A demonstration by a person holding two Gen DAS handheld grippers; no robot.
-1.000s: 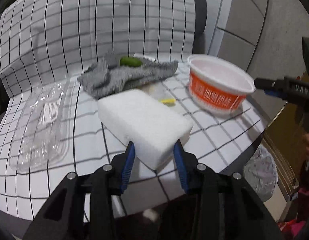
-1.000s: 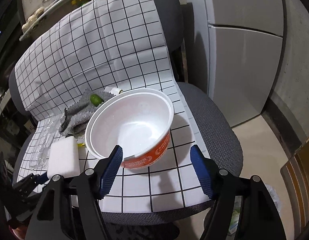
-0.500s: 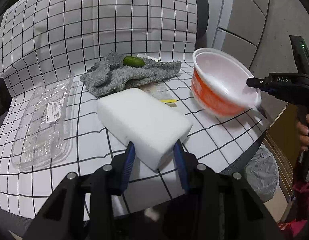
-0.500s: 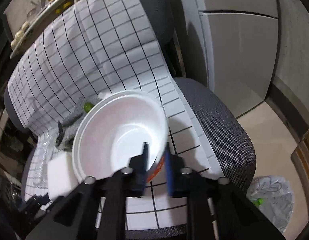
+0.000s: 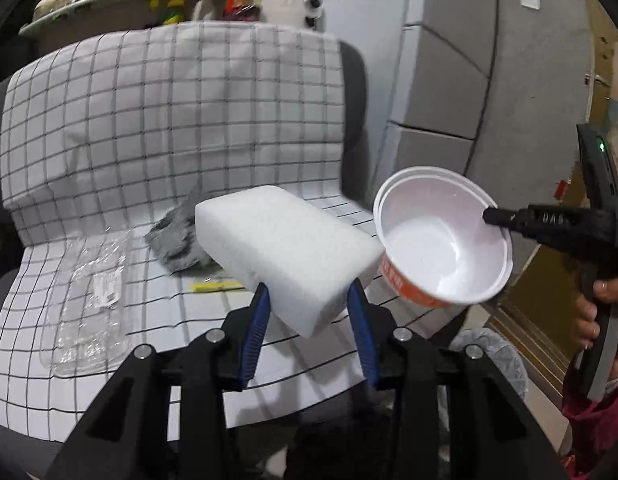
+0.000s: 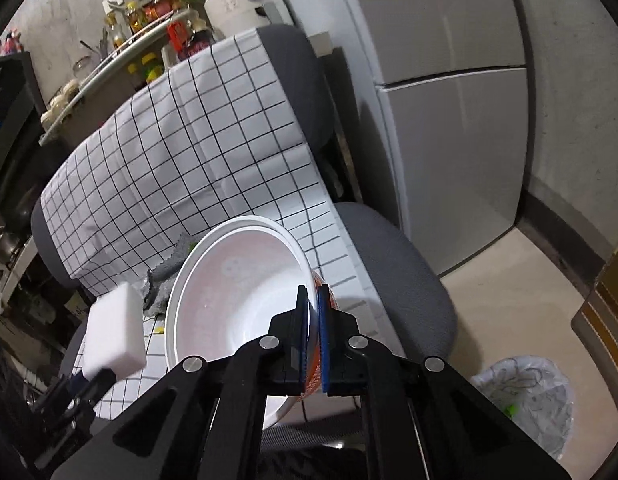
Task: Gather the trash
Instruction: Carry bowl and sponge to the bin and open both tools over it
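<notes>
My left gripper (image 5: 309, 316) is shut on a white foam block (image 5: 285, 248) and holds it above the checkered chair seat (image 5: 109, 384). The block also shows in the right wrist view (image 6: 115, 330). My right gripper (image 6: 313, 304) is shut on the rim of a white and orange paper bowl (image 6: 233, 292), lifted and tilted off the seat; the bowl also shows in the left wrist view (image 5: 441, 240). A clear plastic tray (image 5: 91, 300), a grey cloth (image 5: 175, 240) and a yellow scrap (image 5: 213, 286) lie on the seat.
A bin lined with a white bag (image 6: 527, 396) stands on the floor right of the chair, also seen in the left wrist view (image 5: 489, 360). A grey fridge (image 6: 449, 100) stands behind. A shelf with bottles (image 6: 141, 20) is behind the chair back.
Both grippers have risen. The foam block and the bowl have left the seat. The right gripper closed on the bowl's rim and tilted it.
</notes>
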